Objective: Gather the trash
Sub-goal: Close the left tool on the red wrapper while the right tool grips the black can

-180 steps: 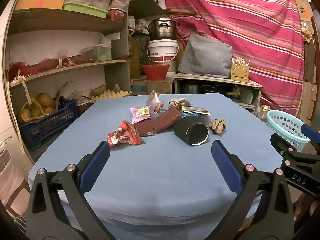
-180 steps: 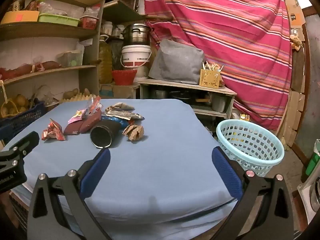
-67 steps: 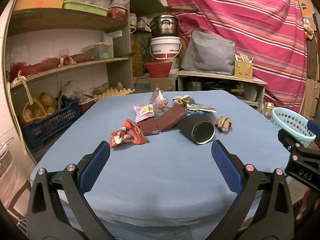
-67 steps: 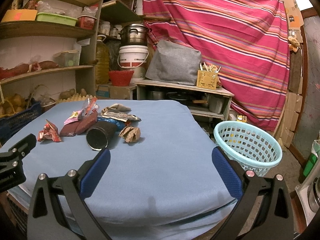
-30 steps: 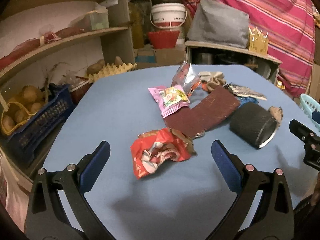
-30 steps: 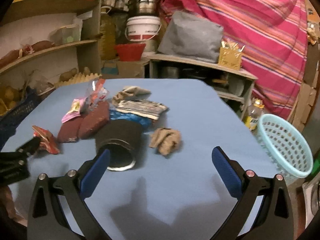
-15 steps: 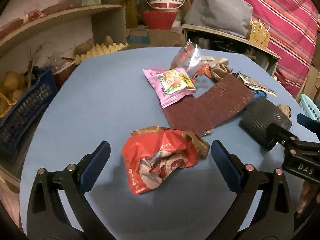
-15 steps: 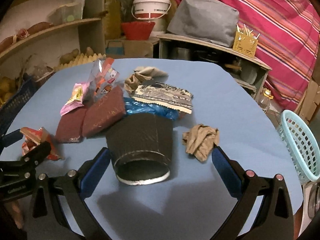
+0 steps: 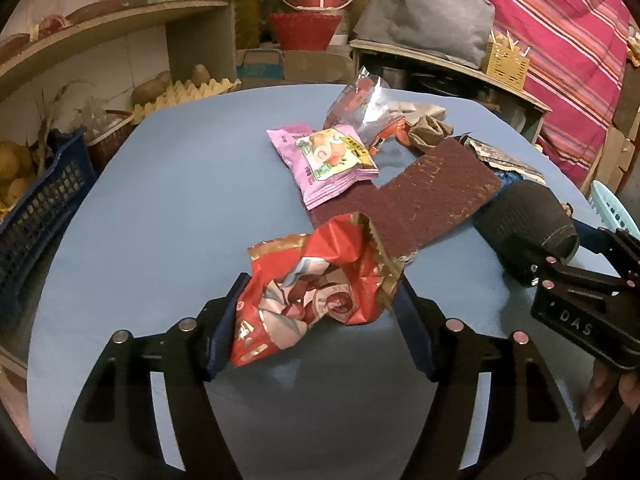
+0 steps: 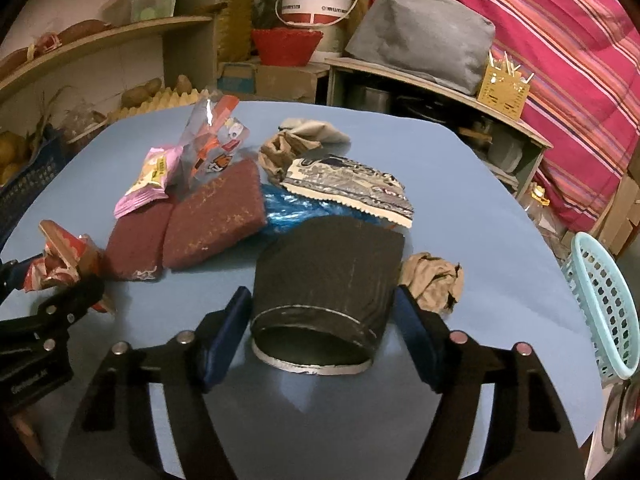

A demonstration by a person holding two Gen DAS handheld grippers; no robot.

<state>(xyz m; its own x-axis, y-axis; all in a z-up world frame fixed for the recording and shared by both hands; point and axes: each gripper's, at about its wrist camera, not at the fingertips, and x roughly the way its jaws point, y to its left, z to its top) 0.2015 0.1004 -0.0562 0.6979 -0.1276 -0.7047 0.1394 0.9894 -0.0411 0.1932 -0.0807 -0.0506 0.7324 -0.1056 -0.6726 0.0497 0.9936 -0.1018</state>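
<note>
A crumpled red wrapper with gold edging lies on the blue table between the fingers of the left gripper. A dark paper cup lies on its side, its silver-rimmed mouth toward the camera, between the fingers of the right gripper.

Beyond the left gripper lie a maroon scouring pad, a pink snack packet and a clear foil bag. Beyond the right gripper lie a blue foil and a flat silver wrapper; a crumpled brown paper ball sits just beside its right finger. A pale blue basket stands off the table well to the right.

The left gripper's jaws have just been closing; both blue pads sit against the red wrapper's sides. The right gripper's jaws have likewise been closing, and the pads stand at the cup's sides near its mouth; whether they press it I cannot tell.
</note>
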